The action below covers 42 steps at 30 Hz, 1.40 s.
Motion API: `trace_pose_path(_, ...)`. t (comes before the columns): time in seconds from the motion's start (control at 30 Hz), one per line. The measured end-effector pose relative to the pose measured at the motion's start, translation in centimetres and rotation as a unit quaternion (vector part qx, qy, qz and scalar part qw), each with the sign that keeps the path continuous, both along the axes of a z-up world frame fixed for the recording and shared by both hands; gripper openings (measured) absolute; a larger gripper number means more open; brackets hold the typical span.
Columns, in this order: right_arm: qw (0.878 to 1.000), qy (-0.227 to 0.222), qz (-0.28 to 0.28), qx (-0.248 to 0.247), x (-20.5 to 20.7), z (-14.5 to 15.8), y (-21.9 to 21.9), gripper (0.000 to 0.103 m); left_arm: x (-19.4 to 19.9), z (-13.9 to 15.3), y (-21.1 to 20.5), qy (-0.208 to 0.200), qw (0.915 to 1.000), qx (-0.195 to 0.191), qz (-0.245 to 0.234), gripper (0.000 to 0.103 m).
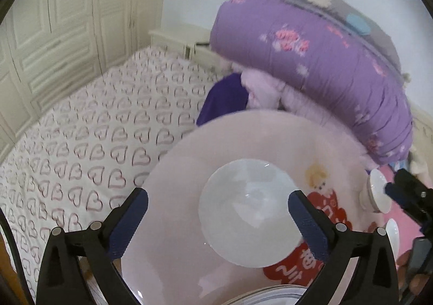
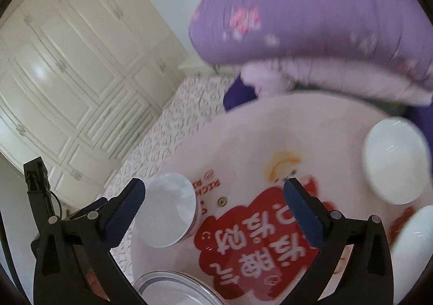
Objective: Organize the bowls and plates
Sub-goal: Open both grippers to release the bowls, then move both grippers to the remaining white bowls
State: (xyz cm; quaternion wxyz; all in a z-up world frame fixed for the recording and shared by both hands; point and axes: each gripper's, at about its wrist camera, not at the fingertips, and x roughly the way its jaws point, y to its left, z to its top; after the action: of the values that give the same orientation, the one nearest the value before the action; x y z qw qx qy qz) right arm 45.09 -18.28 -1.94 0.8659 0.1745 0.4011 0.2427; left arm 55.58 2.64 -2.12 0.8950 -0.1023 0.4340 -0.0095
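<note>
— Where is this?
— A round pink table (image 1: 176,224) on a heart-print bed (image 1: 81,142), cream wardrobe (image 2: 67,61) behind.
— The left gripper (image 1: 217,206)?
— Fingers spread wide, empty, framing a white bowl (image 1: 250,213).
— The right gripper (image 2: 213,195)?
— Also spread, empty; its view alone shows a glass dish (image 2: 173,288) and a white bowl at right (image 2: 395,160).
</note>
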Motion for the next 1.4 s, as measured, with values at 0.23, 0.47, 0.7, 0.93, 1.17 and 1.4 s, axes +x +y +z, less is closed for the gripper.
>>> trace_pose_path(0.23, 0.994, -0.08, -0.057, -0.036, -4.7, 4.7, -5.4, 0.103, -6.5, 3.1, -3.7, -0.058, 0.9975, 0.013, -0.038, 0.102)
trace_pose_path(0.47, 0.985, -0.105, -0.122, -0.067, -8.3, 6.1, -11.4, 0.103, -12.2, 5.1, -8.4, -0.093, 0.9899, 0.017, -0.105, 0.102)
trace_pose_path(0.7, 0.976, -0.101, -0.17, -0.091, -10.9, 5.5, -16.1, 0.103, -14.9, 6.2, -12.0, -0.111, 0.9812, 0.013, -0.157, 0.102)
trace_pose_path(0.93, 0.97, -0.08, -0.206, -0.103, -12.7, 3.5, -19.9, 0.103, -14.1, 6.4, -14.3, -0.115, 0.9732, 0.01, -0.199, 0.102)
trace_pose_path(1.17, 0.965, -0.056, -0.232, -0.11, -13.8, 1.6, -22.9, 0.103, -12.0, 5.3, -17.8, -0.101, 0.968, 0.009, -0.23, 0.102)
trace_pose_path(1.4, 0.965, -0.023, -0.237, -0.113, -13.2, -0.4, -24.2, 0.103, -8.6, 2.9, -22.3, -0.06, 0.967, 0.01, -0.247, 0.102)
